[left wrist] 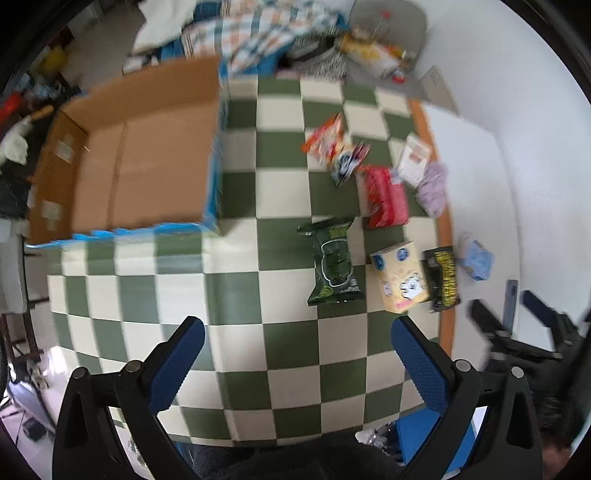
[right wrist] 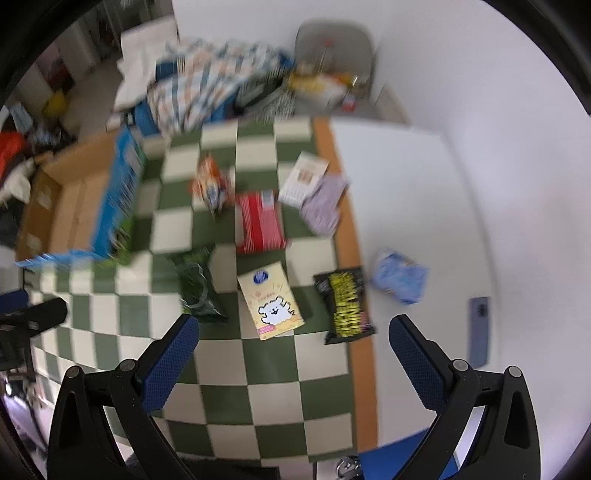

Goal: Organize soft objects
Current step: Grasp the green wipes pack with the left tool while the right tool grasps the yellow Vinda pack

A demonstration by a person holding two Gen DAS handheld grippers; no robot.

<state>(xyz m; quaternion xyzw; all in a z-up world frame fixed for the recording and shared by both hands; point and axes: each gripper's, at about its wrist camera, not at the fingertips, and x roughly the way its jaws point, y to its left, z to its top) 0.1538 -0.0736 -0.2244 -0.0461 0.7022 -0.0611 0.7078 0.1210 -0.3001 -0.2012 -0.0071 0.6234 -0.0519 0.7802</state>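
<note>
Several soft packets lie on a green-and-cream checkered cloth (left wrist: 236,280): a dark green bag (left wrist: 334,264) (right wrist: 197,288), a yellow tissue pack (left wrist: 399,277) (right wrist: 271,304), a black-and-yellow bag (left wrist: 443,278) (right wrist: 347,304), a red pack (left wrist: 386,197) (right wrist: 260,223), an orange snack bag (left wrist: 327,138) (right wrist: 208,181), a white pack (left wrist: 413,157) (right wrist: 303,177), a lilac pack (left wrist: 432,188) (right wrist: 325,206) and a light blue pack (left wrist: 476,256) (right wrist: 400,277). An open cardboard box (left wrist: 140,158) (right wrist: 70,206) stands at the left. My left gripper (left wrist: 297,354) and right gripper (right wrist: 293,347) are both open and empty, above the cloth.
A grey phone (right wrist: 480,330) (left wrist: 511,301) lies on the white table at the right. A pile of patterned cloth (left wrist: 266,33) (right wrist: 207,88) and a grey chair (right wrist: 334,48) with clutter stand at the back. The cloth's orange edge (right wrist: 349,229) runs along the right.
</note>
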